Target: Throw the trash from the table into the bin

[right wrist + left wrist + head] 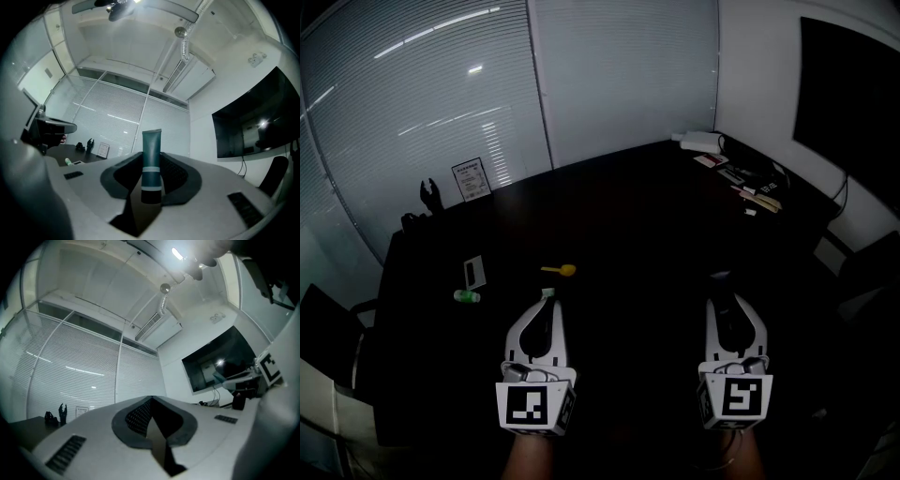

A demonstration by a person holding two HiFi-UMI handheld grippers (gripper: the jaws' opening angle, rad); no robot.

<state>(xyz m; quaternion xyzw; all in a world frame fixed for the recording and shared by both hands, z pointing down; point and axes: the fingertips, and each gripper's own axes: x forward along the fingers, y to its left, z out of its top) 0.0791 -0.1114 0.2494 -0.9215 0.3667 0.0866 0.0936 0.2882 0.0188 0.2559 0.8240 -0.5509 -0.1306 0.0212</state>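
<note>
Lengthwise, tube (pixel 151 154) in right hand-held gripper (pixel 721 284)

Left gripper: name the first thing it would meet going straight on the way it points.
Likely the small yellow object on the dark table, just ahead of the left gripper and slightly right; depth is unclear, so it may pass above.
</note>
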